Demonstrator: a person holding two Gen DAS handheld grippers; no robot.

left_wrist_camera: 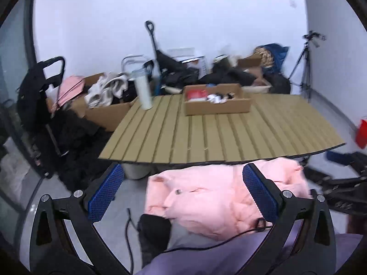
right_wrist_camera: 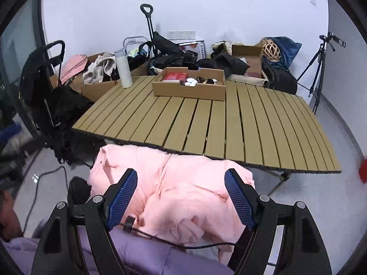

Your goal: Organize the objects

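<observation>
Hovering, jaws apart and empty: left gripper (left_wrist_camera: 182,191) and right gripper (right_wrist_camera: 181,198), both above a pink jacket (right_wrist_camera: 174,188) below the table (right_wrist_camera: 229,123) edge. Cardboard tray (right_wrist_camera: 190,90) of small items and white bottle (right_wrist_camera: 123,67) stand at the far side, likely sorting destinations.

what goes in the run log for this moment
left gripper open | right gripper open | pink jacket below both | nothing held

The worktop's (right_wrist_camera: 206,123) near edge is hiding part of the pink jacket (right_wrist_camera: 179,190); the box's (left_wrist_camera: 216,105) small contents are blurring.
</observation>
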